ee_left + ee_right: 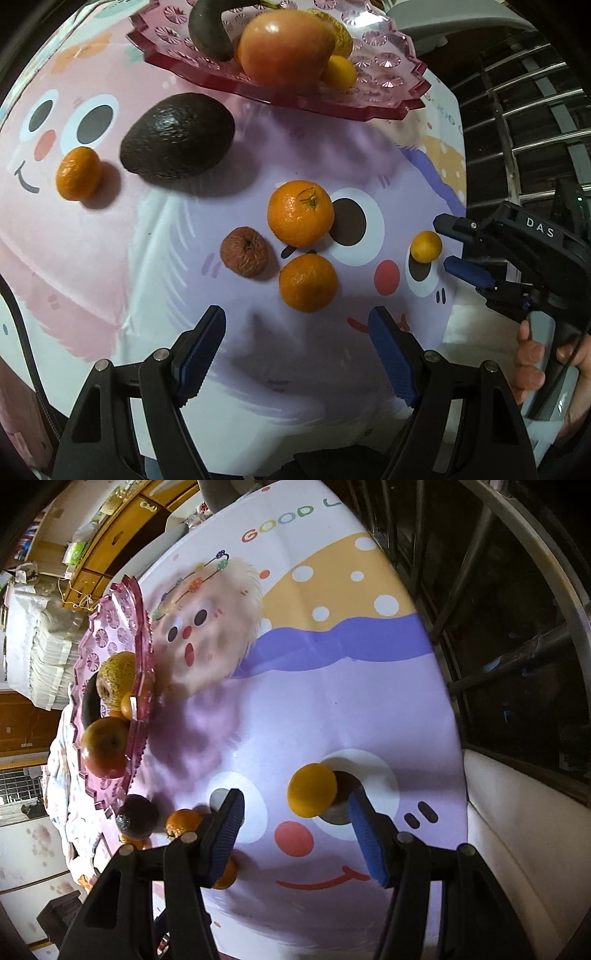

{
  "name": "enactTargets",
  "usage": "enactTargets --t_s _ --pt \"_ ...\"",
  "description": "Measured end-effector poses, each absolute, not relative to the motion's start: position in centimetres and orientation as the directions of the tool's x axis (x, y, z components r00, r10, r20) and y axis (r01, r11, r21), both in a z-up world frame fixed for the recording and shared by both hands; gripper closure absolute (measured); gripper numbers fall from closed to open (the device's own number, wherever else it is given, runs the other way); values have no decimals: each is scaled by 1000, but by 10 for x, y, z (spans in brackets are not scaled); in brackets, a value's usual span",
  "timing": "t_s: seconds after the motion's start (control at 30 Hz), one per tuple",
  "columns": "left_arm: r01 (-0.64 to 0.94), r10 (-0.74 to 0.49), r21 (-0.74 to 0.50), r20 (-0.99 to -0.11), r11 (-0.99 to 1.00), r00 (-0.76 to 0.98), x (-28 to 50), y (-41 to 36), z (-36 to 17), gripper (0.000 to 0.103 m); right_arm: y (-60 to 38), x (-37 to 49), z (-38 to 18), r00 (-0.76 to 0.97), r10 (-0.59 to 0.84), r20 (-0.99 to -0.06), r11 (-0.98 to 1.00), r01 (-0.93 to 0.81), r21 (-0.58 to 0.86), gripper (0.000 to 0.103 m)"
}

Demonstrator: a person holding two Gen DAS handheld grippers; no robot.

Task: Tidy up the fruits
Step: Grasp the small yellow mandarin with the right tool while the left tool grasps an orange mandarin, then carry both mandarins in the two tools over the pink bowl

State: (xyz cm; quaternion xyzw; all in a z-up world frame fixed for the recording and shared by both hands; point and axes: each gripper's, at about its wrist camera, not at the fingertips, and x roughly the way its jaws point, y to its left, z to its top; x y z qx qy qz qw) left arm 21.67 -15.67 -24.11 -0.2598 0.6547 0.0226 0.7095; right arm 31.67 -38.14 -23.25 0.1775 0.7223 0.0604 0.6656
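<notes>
Both jaws stand released: right gripper (295, 818) brackets the small yellow citrus (312, 790) without touching — lined up to pinch — while left gripper (297, 328) hangs above the mandarins (307, 282), pink tray (388, 94) beyond.

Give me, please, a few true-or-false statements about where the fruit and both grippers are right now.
1. The avocado lies on the tablecloth, off the pink tray. True.
2. The left gripper is shut on a mandarin. False: it is open and empty, above the cloth.
3. The right gripper has the small yellow-orange fruit just ahead of its open fingers. True.
4. The pink tray is empty. False: it holds several fruits, among them a large reddish-orange fruit.
5. The shrivelled brown fruit lies beside two mandarins. True.
</notes>
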Motion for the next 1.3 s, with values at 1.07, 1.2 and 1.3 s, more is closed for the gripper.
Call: enactTargets --t_s 1.07,1.2,1.3 --pt "-410 -306 -315 -948 856 90 237 -168 -273 65 -380 320 -255 -126 305 -944 946 156 285 74" --pt "-406 -304 -319 -947 857 102 233 -164 -263 65 -372 318 -251 -119 307 -944 947 141 290 75" --pt "-400 -306 -326 -945 857 114 228 -159 -252 65 -368 316 -244 -105 308 -946 947 127 294 75"
